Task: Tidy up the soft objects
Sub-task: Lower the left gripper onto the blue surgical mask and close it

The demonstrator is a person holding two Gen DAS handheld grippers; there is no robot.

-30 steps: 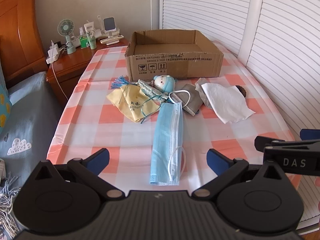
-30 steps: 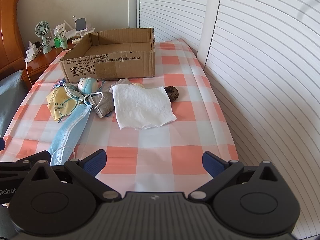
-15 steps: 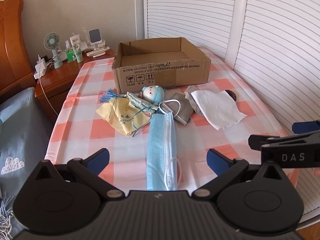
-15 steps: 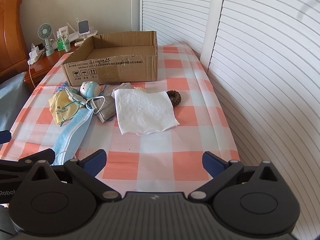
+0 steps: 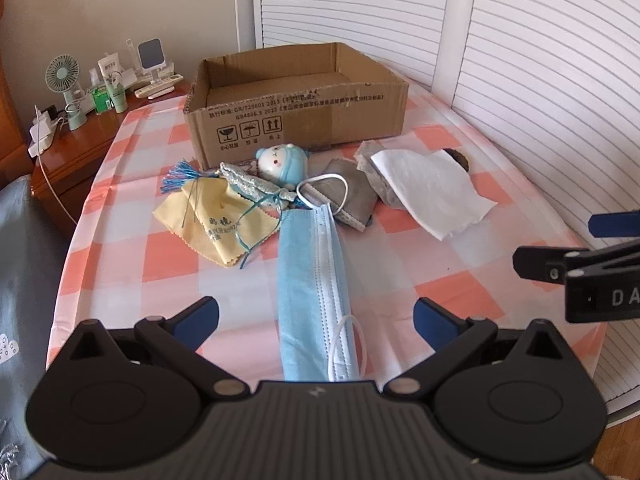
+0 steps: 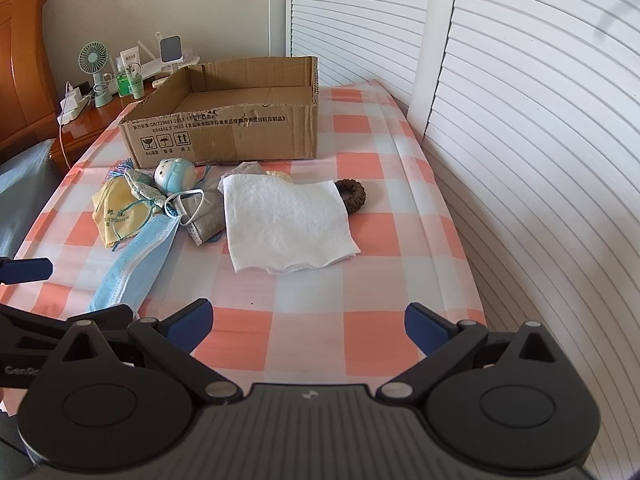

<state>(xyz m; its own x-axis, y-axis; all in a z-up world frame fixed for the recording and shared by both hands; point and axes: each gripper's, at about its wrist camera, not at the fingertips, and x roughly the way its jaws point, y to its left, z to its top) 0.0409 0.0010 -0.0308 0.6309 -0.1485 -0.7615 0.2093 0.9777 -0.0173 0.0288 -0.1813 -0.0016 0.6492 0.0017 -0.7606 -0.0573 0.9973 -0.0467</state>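
Soft items lie in a loose pile in front of an open cardboard box (image 5: pixel 298 110) (image 6: pixel 228 128): a blue face mask (image 5: pixel 312 280) (image 6: pixel 132 264), a yellow cloth (image 5: pixel 212 224) (image 6: pixel 114 212), a small blue plush (image 5: pixel 280 162) (image 6: pixel 174 176), a grey mask (image 5: pixel 352 196) (image 6: pixel 206 212), a white cloth (image 5: pixel 428 192) (image 6: pixel 286 226) and a brown hair tie (image 6: pixel 352 196). My left gripper (image 5: pixel 316 318) hangs open over the near end of the blue mask, holding nothing. My right gripper (image 6: pixel 306 320) is open and empty above the checked tablecloth, short of the white cloth.
The checked table (image 6: pixel 372 276) runs along white louvred doors (image 6: pixel 520 120) on the right. A wooden nightstand (image 5: pixel 88 128) at the back left carries a small fan (image 5: pixel 68 80), bottles and a charger. A bed (image 5: pixel 24 260) lies along the left.
Both grippers have moved forward toward the pile, which looks nearer and larger now. Nothing on the table has shifted, and both grippers stay open.
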